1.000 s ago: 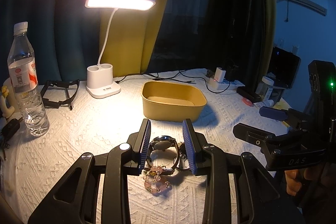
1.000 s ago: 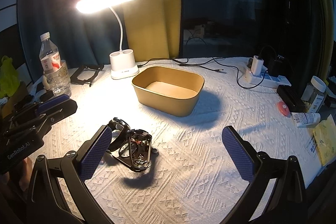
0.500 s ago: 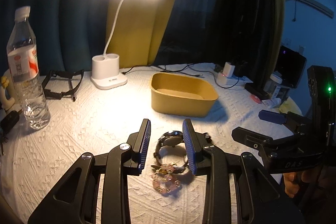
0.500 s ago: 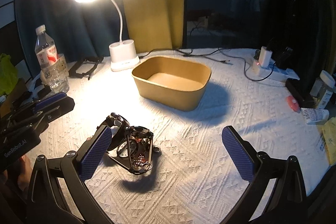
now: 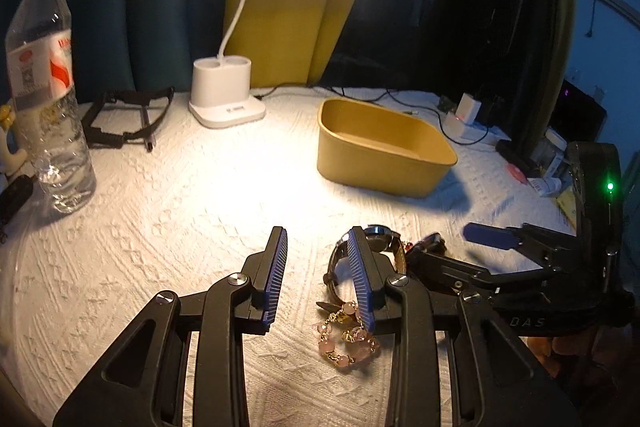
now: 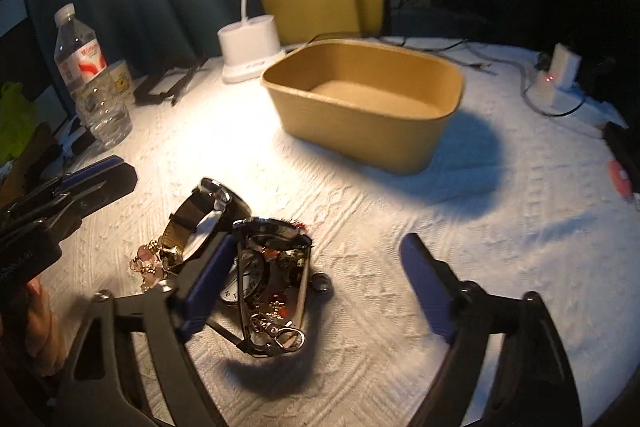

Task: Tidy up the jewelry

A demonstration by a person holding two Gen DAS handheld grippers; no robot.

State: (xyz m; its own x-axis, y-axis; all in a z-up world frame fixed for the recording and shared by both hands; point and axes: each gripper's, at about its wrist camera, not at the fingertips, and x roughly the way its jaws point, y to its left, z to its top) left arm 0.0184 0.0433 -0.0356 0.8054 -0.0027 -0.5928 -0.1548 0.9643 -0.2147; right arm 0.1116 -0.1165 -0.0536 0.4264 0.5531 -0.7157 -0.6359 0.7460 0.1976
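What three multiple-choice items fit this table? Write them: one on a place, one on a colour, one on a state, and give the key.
1. The water bottle stands:
A) on the floor
B) left of the lamp base
C) on the watches

2. The tub is:
A) yellow
B) red
C) green

3. The tub is:
A) shut with a lid
B) full of jewelry
C) empty

Key:
1 B: the left wrist view shows the water bottle well to the left of the lamp base.
2 A: the tub's walls are mustard yellow in both views.
3 C: the right wrist view looks into the tub and shows only its bare floor.
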